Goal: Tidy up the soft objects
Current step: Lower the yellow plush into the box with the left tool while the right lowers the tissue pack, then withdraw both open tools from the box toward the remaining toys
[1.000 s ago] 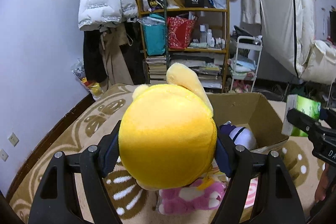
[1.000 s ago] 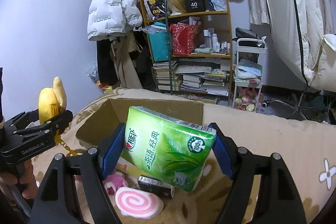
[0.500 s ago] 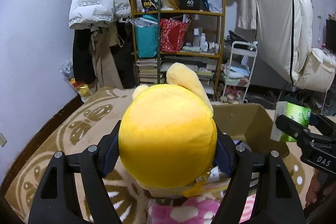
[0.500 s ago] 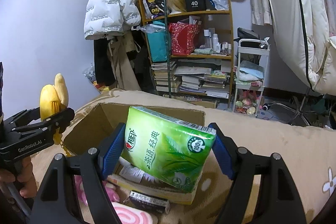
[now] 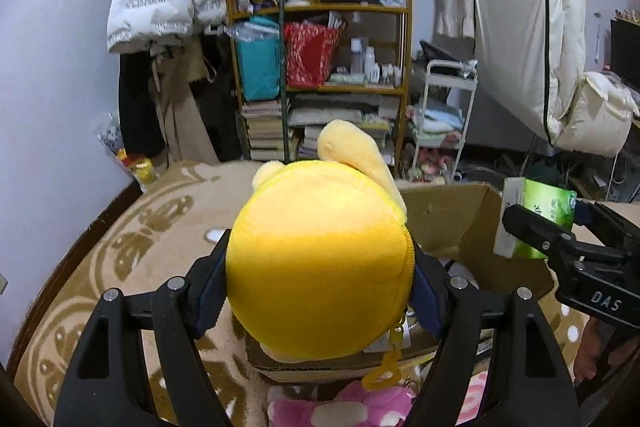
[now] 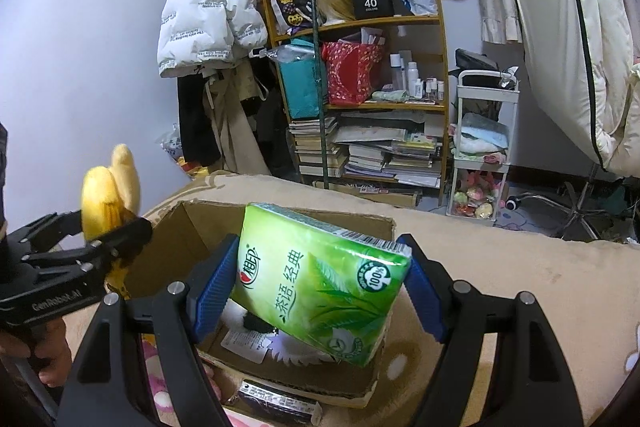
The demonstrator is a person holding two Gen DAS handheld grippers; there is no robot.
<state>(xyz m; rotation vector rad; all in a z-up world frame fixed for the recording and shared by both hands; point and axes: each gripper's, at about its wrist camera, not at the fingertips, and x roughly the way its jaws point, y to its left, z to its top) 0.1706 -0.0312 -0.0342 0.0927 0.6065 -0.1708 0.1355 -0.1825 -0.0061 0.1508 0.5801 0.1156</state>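
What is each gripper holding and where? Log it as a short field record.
left gripper: shut on yellow plush toy, held above the near edge of the cardboard box
right gripper: shut on green tissue pack, tilted, over the open box
box contents: partly hidden; papers visible
on the rug: pink plush beside the box

Printed "40" in white, with smaller "COLORS" beneath, on the black box (image 6: 371, 2) atop the shelf (image 6: 362, 23). Chinese characters "相印" and "茶语·经典", plus a round "100%" seal, on the green tissue pack (image 6: 320, 279) clamped in the right tool (image 6: 320, 287). Embossed "GenRobot.AI" on the left tool (image 6: 56, 297). White "DAS" visible on the right tool's body in the left wrist view. Small repeated lettering on the white puffer jacket (image 6: 208, 11), too small to read.
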